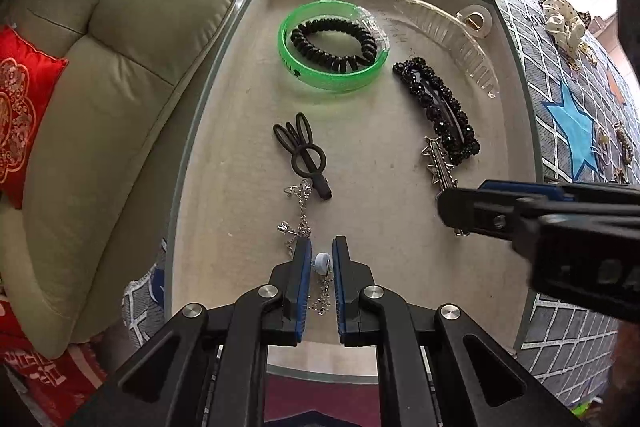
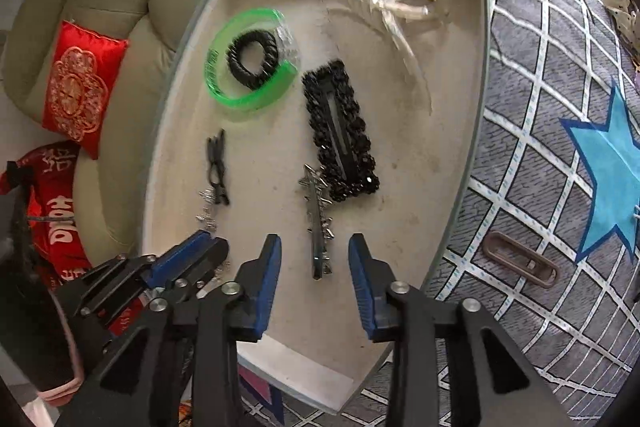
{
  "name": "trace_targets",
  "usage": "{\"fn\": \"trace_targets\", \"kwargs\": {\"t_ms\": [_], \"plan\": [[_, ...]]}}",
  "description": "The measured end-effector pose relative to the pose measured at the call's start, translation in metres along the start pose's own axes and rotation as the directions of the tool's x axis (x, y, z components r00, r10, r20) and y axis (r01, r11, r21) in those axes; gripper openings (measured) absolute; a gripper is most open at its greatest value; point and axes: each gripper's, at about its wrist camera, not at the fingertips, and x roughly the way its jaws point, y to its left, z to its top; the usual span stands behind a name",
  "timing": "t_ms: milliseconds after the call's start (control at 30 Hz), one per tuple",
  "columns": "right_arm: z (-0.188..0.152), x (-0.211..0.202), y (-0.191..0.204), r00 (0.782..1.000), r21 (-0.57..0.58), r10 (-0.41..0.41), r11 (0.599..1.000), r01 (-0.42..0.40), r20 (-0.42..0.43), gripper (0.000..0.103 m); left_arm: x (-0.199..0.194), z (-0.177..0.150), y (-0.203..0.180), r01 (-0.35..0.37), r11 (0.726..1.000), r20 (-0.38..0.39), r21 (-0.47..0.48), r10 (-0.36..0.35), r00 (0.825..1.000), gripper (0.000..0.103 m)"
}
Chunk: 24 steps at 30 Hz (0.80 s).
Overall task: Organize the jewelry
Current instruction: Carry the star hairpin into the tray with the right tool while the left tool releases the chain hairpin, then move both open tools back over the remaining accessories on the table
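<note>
Left gripper (image 1: 321, 251): jaws nearly closed, pointing steeply down over the near end of the beige tray (image 1: 224, 131). A silver chain (image 1: 298, 215) with a small white bead (image 1: 321, 261) lies between the blue pads; the bead sits in the narrow gap, and whether the pads actually pinch it I cannot tell. The chain trails away ahead-left of the tips, up to the black bunny-ear clip (image 1: 304, 157).

Right gripper (image 2: 315, 255): released, jaws apart. The silver spiked hair clip (image 2: 318, 223) lies on the tray between the pads, touching neither, its far end just beside the black beaded barrette (image 2: 340, 135).

Farther ahead of both grippers: green bangle (image 1: 334, 45) with a black spiral hair tie (image 1: 334, 47) inside it, and a clear claw clip (image 1: 448, 35) toward the far right corner.

Off the tray, right of the right gripper, a brown clip (image 2: 520, 259) lies on the grey grid-pattern cloth (image 2: 540, 167). A beige sofa (image 1: 100, 107) stands left of the tray.
</note>
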Motion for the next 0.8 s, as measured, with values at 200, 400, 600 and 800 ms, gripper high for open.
{"fn": "trace_targets", "kwargs": {"t_ms": [200,400,600,800], "plan": [[-0.005,-0.031,-0.005,0.997,0.02,0.0,1.0,-0.002,0.076,0.039,-0.004,0.003,-0.002,-0.02,1.0,-0.005,-0.008,0.02,1.0,0.013],[-0.025,-0.061,-0.033,0.991,0.089,-0.03,0.996,0.018,0.127,0.04,-0.003,0.003,-0.006,-0.033,0.999,-0.016,0.0,0.033,0.999,0.013],[-0.046,-0.083,-0.071,0.986,0.184,-0.056,0.983,0.027,0.154,0.04,-0.004,-0.001,-0.017,-0.041,0.999,-0.035,0.03,0.042,0.998,0.013],[-0.067,-0.106,-0.108,0.979,0.263,-0.091,0.964,0.041,0.18,0.041,-0.016,-0.001,-0.031,-0.083,0.996,-0.006,0.041,0.084,0.996,0.103]]}}
